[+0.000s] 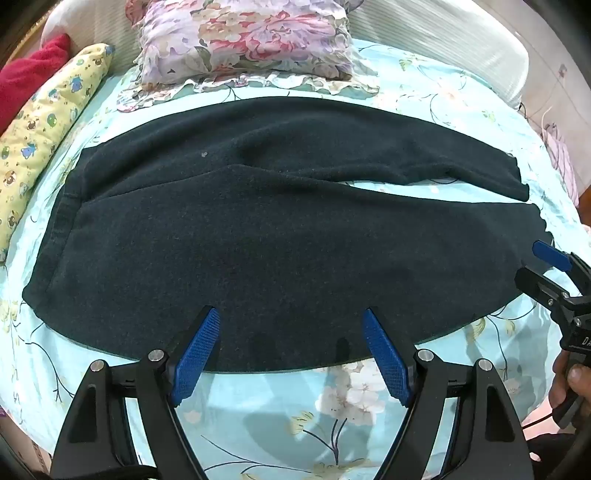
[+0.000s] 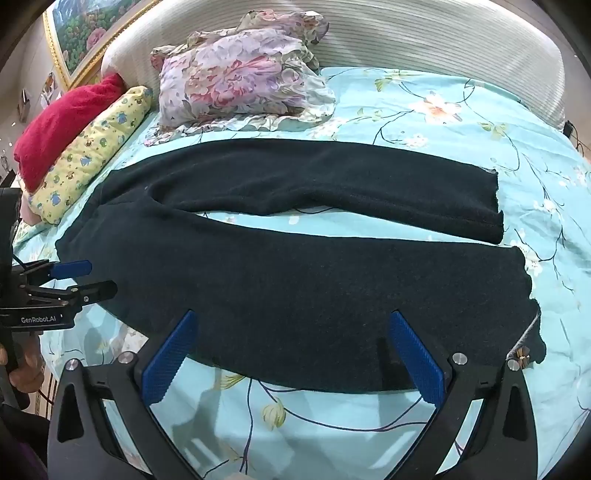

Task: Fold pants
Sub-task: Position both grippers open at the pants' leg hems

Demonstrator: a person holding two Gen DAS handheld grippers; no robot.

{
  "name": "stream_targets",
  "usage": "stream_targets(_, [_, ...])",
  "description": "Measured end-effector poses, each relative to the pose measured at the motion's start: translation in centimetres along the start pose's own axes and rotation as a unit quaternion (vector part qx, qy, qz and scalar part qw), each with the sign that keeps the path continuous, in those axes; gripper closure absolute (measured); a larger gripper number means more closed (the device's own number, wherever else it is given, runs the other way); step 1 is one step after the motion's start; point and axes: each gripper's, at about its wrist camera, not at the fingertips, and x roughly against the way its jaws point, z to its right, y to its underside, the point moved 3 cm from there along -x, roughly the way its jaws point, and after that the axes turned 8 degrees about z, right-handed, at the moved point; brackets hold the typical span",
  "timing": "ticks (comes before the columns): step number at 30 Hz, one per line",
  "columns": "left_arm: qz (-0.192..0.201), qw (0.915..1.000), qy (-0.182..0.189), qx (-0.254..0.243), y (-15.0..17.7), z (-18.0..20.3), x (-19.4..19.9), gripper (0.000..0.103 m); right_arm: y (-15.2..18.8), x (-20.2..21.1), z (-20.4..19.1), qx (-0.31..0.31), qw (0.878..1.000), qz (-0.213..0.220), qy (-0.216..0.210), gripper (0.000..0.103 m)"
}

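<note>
Dark navy pants (image 1: 258, 236) lie flat across the bed, waistband to the left, both legs running right with a strip of sheet showing between them. They also show in the right wrist view (image 2: 295, 280). My left gripper (image 1: 290, 321) is open and empty, its blue pads over the near edge of the near leg. My right gripper (image 2: 291, 325) is open and empty, also over the near edge of the near leg, closer to the cuff. Each gripper shows in the other's view: the right one at the far right (image 1: 554, 266), the left one at the far left (image 2: 81, 277).
A light-blue floral sheet (image 2: 443, 110) covers the bed. A floral pillow (image 2: 243, 70) lies at the head, behind the pants. A yellow patterned bolster (image 2: 92, 147) and a red blanket (image 2: 62, 122) lie at the left. A padded headboard (image 2: 406, 33) runs behind.
</note>
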Motion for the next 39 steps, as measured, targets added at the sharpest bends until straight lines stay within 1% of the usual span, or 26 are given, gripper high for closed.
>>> stream_targets(4, [-0.002,1.0000,0.001,0.000,-0.06,-0.03,-0.11,0.023,-0.17,-0.01,0.11,-0.003,1.000,0.002,-0.005,0.000])
stream_targets(16, [-0.006,1.0000,0.001,0.001,0.05,-0.15,-0.50,0.023,0.02,0.11,-0.01,-0.004,1.000,0.004,-0.004,0.000])
stream_targets(17, [-0.006,1.0000,0.001,0.001,0.07,-0.15,-0.53,0.023,0.05,0.00,-0.01,0.000,1.000,-0.001,0.001,0.000])
stream_targets(39, [-0.013,0.9999,0.005,0.003,0.13,-0.13,-1.03,0.023,0.19,-0.46,0.30,0.001,1.000,0.006,-0.001,0.000])
